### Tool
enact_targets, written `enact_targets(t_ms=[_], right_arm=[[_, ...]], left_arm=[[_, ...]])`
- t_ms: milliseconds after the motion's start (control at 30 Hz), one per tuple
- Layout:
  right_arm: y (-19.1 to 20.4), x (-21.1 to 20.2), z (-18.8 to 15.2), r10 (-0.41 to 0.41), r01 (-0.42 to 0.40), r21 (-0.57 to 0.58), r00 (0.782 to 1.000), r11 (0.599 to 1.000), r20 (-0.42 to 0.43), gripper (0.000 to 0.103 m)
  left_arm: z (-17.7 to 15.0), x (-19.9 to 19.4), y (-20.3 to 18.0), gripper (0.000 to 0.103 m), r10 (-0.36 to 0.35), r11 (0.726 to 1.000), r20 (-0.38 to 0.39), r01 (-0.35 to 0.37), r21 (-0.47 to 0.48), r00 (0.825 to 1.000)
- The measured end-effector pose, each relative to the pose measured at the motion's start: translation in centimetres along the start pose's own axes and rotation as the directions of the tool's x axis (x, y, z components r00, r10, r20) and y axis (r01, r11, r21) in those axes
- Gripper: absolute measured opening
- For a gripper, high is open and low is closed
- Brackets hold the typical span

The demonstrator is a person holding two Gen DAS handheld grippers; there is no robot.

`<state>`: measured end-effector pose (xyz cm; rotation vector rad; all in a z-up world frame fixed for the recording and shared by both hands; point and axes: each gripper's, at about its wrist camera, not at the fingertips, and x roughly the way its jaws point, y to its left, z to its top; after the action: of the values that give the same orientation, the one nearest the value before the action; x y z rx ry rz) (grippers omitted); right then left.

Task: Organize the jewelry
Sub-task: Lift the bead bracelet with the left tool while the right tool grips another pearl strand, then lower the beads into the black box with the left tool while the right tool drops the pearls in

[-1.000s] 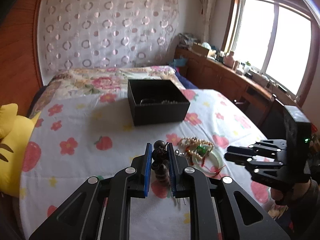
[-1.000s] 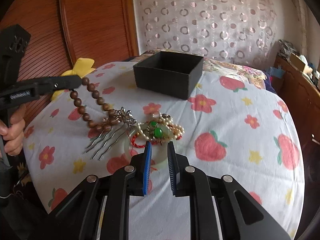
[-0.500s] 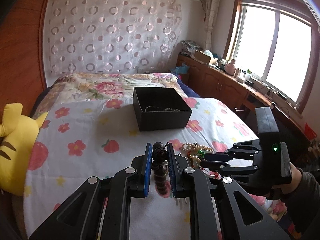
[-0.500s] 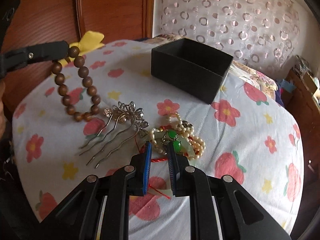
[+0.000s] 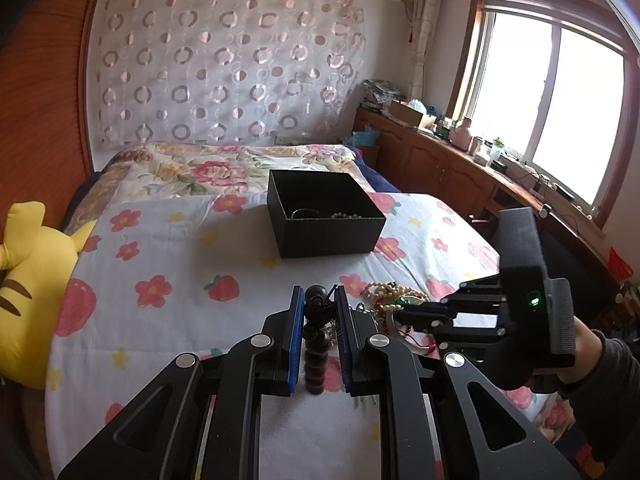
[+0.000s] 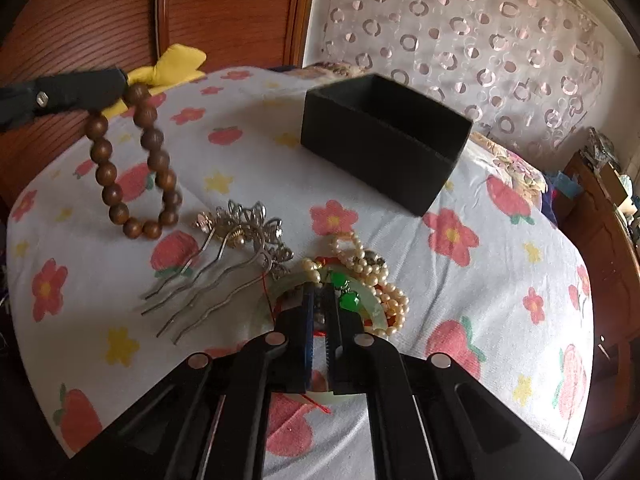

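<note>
My left gripper (image 5: pixel 316 312) clamps the wooden bracelet (image 6: pixel 134 164); my right gripper (image 6: pixel 319 304) pinches the jade bangle (image 6: pixel 370 302). I should lift slowly, lest pearls (image 6: pixel 360 260) snag; then carry both to the black box (image 5: pixel 324 212).

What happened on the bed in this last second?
The left gripper lifted the wooden bead bracelet clear of the bedspread. The right gripper moved down into the jewelry pile, its fingers narrowing around the pale bangle. The hair comb and black box stayed put.

wrist views, converging over bed (image 5: pixel 168 264)
</note>
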<state>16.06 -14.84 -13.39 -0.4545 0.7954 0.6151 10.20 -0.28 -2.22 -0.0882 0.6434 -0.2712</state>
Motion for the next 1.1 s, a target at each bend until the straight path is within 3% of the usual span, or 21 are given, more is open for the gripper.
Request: enact_targets(t_ms=[200, 567, 1100], right_arm=[[-1.1, -3.3, 0.7, -0.004, 0.001, 0.03, 0.995, 1.0, 0.101, 0.005], [-4.6, -8.3, 3.7, -0.049, 0.038, 0.058, 0.976, 0.998, 0.214, 0.005], [-5.7, -13.0, 8.2, -0.095, 0.096, 0.011, 0.945, 0.995, 0.314, 0.005]], left_arm=[[-0.1, 0.0, 0.1, 0.014, 0.001, 1.0, 0.001, -0.001, 0.0, 1.0], [0.6, -0.1, -0.2, 0.014, -0.004, 1.0, 0.034, 0.003, 0.015, 0.999], [6.2, -0.1, -1.5, 0.014, 0.011, 0.998, 0.07, -0.016, 0.068, 0.997]])
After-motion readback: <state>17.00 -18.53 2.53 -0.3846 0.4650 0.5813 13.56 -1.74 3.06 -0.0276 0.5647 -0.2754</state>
